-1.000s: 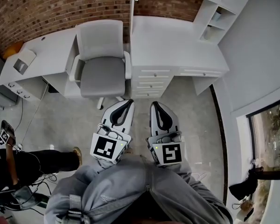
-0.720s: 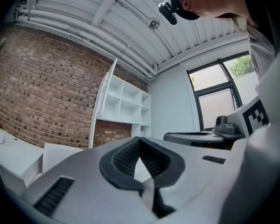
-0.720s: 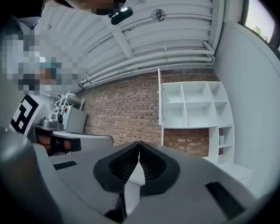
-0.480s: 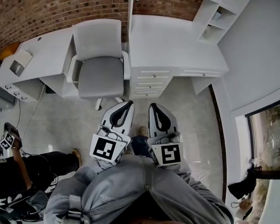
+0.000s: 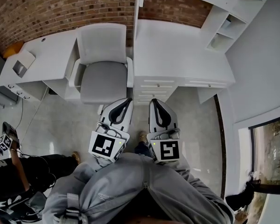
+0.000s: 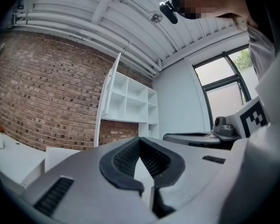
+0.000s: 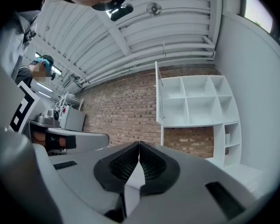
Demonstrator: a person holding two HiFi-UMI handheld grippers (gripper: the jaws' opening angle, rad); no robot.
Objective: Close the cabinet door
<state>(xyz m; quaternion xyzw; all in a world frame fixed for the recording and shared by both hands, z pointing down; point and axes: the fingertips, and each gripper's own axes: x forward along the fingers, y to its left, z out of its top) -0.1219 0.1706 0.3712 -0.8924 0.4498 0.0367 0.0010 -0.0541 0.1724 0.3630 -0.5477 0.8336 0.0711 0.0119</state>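
Observation:
The white wall cabinet (image 7: 200, 101) hangs over the right desk against the brick wall, its open-faced shelves showing. Its door (image 7: 158, 97) stands open, swung out edge-on at the cabinet's left side; in the left gripper view the door (image 6: 107, 94) is a thin white slab beside the shelves (image 6: 133, 99). From the head view only the door's top edge (image 5: 139, 1) shows. My left gripper (image 5: 129, 100) and right gripper (image 5: 152, 101) are side by side in front of my legs, pointing level at the desk, well short of the door. Both are shut with nothing between the pads.
A grey office chair (image 5: 102, 64) stands at the left desk (image 5: 42, 55), just ahead of my left gripper. The right desk (image 5: 177, 45) has a drawer stack (image 5: 154, 87) facing me. Another person (image 5: 18, 167) sits at lower left. A window (image 5: 270, 148) lies to the right.
Both grippers and I have moved forward together toward the desks; chair and drawers now lie closer to the fingertips. The jaws stayed shut.

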